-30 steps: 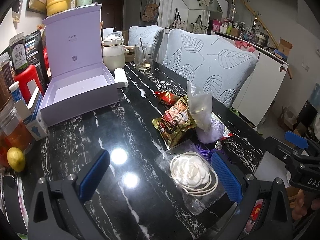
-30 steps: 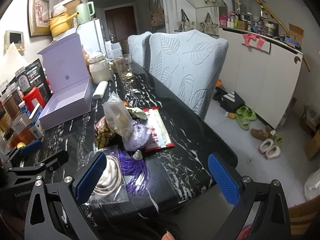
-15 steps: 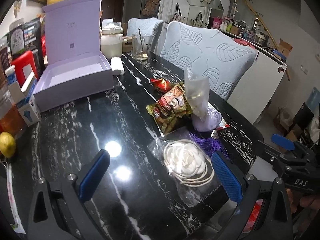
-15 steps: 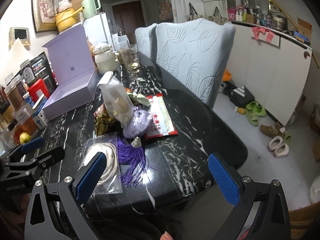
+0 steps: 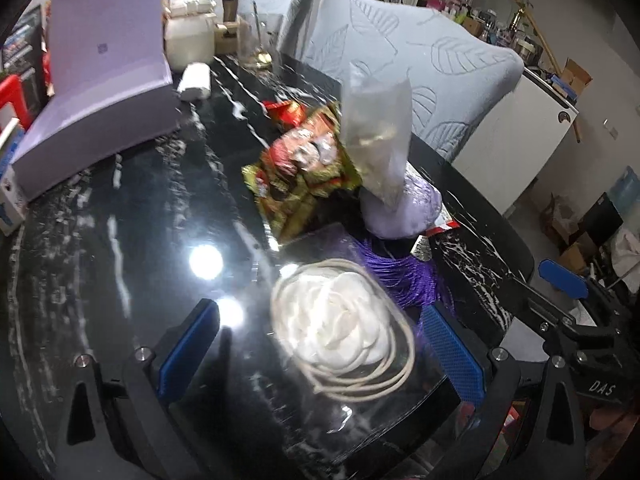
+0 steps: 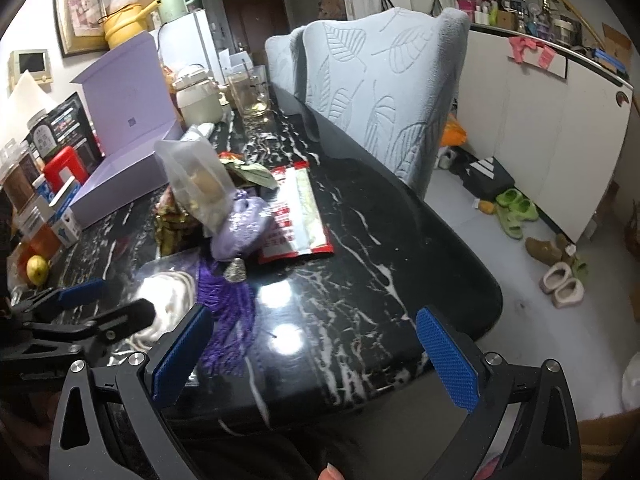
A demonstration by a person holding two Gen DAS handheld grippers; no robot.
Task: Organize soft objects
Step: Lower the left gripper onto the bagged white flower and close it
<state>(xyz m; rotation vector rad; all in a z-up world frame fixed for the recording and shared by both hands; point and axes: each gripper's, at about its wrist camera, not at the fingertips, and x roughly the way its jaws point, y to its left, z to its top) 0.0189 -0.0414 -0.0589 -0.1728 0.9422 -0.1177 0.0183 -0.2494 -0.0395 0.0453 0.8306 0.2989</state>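
Between my left gripper's [image 5: 320, 344] wide-spread fingers lies the bagged white flower [image 5: 340, 328], in its clear plastic near the table's [image 5: 100, 240] front edge. My right gripper [image 6: 312, 356] hangs out past that edge, fingers just as wide and holding nothing. Beyond the flower sit the purple tassel [image 5: 404, 280] and its lilac pouch [image 5: 400, 212], then the snack packets [image 5: 304, 176] and an upright clear bag [image 5: 376, 128], all crowded together. The open lilac box [image 5: 100, 92] at far left looks like the place for soft things, I think. My worry is the plastic: on this glossy stone it could skate away as the fingers close, or I pinch only film and the flower sags out. The tassel touches the bag's far side, so its threads may snag and drag the pouch along. The left view is blurred, so I can't judge height well.
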